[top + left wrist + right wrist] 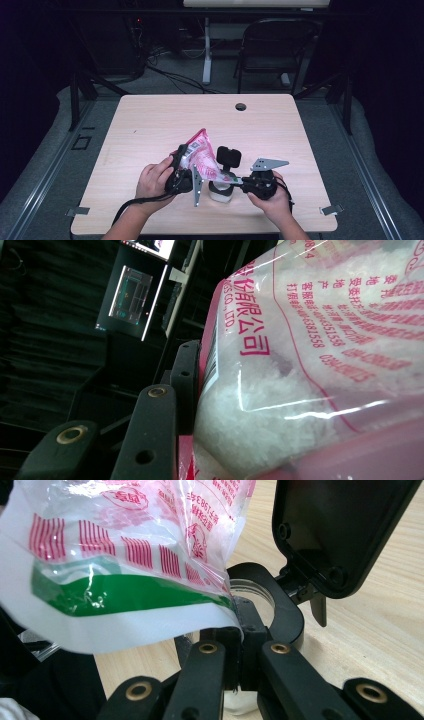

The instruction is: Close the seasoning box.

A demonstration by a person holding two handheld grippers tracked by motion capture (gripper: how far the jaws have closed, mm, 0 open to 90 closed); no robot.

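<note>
A: What has the left tool [186,167] got?

B: A clear plastic bag with pink print, full of white grains [201,155]. Its jaws stand part open with the bag's side clamped between them; in the left gripper view one black jaw lies flat against the bag [310,365]. The bag is tilted, its lower end hanging past the tool's tip toward the other hand.

A: And the right tool [239,181]?

B: Its jaws are drawn fully together. In the right gripper view they meet at the black rim of a small clear jar with a black flip lid [265,607], and seem to pinch that rim. The lid [335,530] stands swung up, beyond the jaws and to their right.

A: Where is the jar itself?

B: On the pale wooden counter [150,125], straight ahead of the right tool's tip, between the two hands. The bag's green-and-white bottom edge [125,600] hangs just over the jar's mouth, above that tool's jaws.
</note>
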